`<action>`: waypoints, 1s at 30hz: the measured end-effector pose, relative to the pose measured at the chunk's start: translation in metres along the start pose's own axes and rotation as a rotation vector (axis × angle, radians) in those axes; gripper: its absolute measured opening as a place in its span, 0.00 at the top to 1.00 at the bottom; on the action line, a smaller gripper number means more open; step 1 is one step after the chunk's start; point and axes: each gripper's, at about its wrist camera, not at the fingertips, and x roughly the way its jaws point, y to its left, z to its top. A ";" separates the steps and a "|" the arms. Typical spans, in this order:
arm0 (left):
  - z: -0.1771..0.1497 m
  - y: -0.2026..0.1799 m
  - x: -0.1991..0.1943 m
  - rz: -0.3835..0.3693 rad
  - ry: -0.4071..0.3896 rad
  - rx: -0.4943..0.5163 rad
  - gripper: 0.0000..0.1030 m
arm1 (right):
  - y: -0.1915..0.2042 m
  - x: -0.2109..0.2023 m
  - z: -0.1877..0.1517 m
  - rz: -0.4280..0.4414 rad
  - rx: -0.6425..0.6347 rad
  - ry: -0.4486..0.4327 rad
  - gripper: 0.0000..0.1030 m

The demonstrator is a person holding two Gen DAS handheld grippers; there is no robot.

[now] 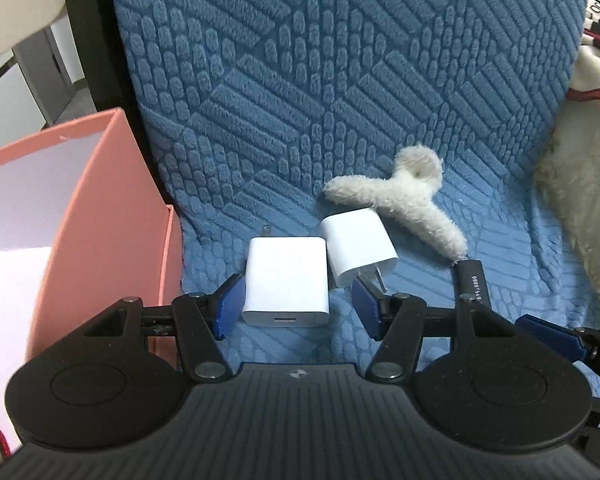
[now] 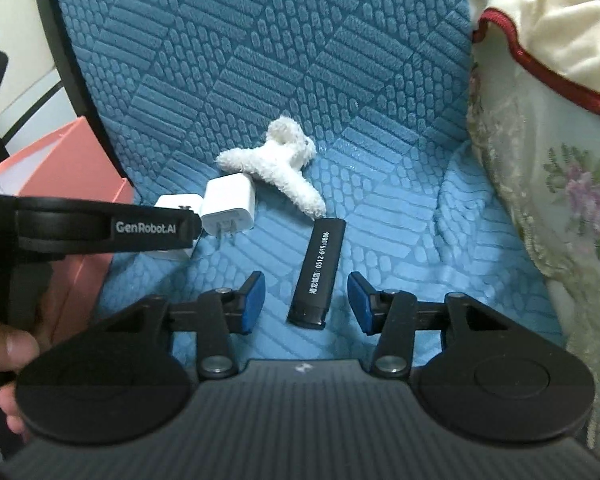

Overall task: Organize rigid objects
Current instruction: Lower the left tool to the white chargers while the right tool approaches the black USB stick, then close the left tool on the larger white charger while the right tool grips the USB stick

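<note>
Left tongs spread, straddling flat white square charger, not pinching yet. Right tongs spread, flanking black lettered stick. Pickup step underway; next: squeezing both, then probably moving to the pink box.

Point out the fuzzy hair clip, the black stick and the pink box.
Hair clip (image 2: 278,168), right wrist view, on its fuzzy middle.
Black stick (image 2: 316,272), right wrist view, on the printed top face.
Pink box (image 1: 100,208), left wrist view, on its outer side wall.

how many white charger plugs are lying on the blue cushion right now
2. One charger lies between the left gripper's open fingers; the second charger lies beside it, touching the fluffy hair clip. None seems hidden.
</note>
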 end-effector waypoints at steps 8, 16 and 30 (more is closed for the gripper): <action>-0.004 0.004 0.015 0.032 0.012 -0.027 0.38 | 0.006 0.018 -0.001 -0.037 -0.048 0.023 0.56; -0.006 0.006 0.019 0.023 0.000 -0.038 0.45 | 0.005 0.018 0.000 -0.052 -0.065 0.034 0.72; -0.041 0.009 -0.025 -0.055 0.016 -0.079 0.46 | 0.008 -0.021 -0.021 -0.055 -0.052 0.087 0.74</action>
